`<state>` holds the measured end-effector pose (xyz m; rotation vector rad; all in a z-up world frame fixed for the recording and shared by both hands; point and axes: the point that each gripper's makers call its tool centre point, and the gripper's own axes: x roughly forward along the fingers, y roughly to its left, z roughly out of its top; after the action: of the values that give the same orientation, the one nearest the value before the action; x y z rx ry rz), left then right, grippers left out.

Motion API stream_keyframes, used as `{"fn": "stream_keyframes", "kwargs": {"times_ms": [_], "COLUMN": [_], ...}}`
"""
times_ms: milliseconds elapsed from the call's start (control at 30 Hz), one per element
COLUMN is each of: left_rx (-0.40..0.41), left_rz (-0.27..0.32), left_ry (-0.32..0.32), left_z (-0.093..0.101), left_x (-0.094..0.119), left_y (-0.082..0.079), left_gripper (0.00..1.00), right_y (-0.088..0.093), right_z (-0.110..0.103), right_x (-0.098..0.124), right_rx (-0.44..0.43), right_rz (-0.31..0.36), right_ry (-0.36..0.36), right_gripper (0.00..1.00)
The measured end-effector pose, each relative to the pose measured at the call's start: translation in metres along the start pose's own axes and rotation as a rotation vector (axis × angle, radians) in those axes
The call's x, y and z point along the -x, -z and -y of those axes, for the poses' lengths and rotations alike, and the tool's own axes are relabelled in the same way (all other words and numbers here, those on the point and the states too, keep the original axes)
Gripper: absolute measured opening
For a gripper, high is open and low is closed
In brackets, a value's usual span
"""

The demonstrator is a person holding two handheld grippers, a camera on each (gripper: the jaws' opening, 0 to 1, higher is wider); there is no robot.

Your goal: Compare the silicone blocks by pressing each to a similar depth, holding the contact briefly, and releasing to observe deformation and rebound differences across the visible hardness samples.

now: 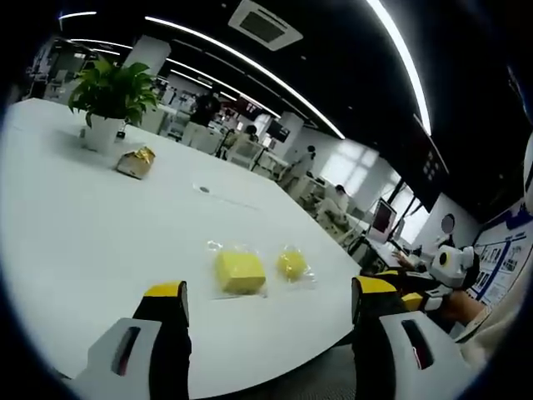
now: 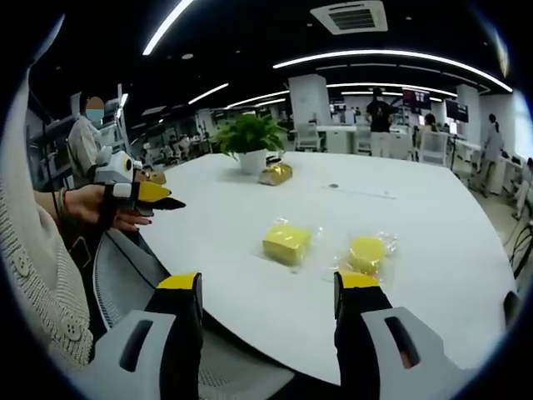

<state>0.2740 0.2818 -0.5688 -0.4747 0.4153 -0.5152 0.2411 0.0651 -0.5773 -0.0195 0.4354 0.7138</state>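
Two yellow silicone blocks in clear wrappers lie near the white table's edge: a square block (image 1: 240, 272) (image 2: 287, 242) and a round block (image 1: 291, 264) (image 2: 366, 252). My left gripper (image 1: 271, 292) hangs open short of the square block, touching nothing. My right gripper (image 2: 268, 283) is open too, held off the table edge in front of both blocks. In the left gripper view the right gripper (image 1: 410, 287) shows at the right, in a hand. In the right gripper view the left gripper (image 2: 150, 194) shows at the left, in a hand.
A potted plant (image 1: 111, 93) (image 2: 250, 137) and a gold-wrapped packet (image 1: 136, 162) (image 2: 276, 173) stand far across the white table (image 1: 100, 242) (image 2: 416, 217). A grey chair back (image 2: 125, 279) sits below the table edge. People and desks fill the office behind.
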Motion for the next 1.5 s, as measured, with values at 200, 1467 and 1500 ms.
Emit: {"fn": "stream_keyframes", "kwargs": {"times_ms": [200, 1467, 1500], "left_rx": [0.000, 0.003, 0.004], "left_rz": [0.000, -0.014, -0.015], "left_ry": [0.000, -0.012, -0.012], "left_z": [-0.001, -0.014, -0.014], "left_x": [0.002, 0.013, 0.013], "left_y": [0.000, 0.007, 0.007], "left_gripper": [0.79, 0.80, 0.80], "right_y": [0.001, 0.009, 0.010], "right_z": [-0.003, -0.012, -0.012], "right_x": [0.000, -0.004, -0.004], "right_rx": [0.001, 0.001, 0.001], "right_rz": [-0.003, -0.016, -0.016], "right_ry": [-0.002, 0.016, 0.017], "right_gripper": [0.59, 0.57, 0.57]}}
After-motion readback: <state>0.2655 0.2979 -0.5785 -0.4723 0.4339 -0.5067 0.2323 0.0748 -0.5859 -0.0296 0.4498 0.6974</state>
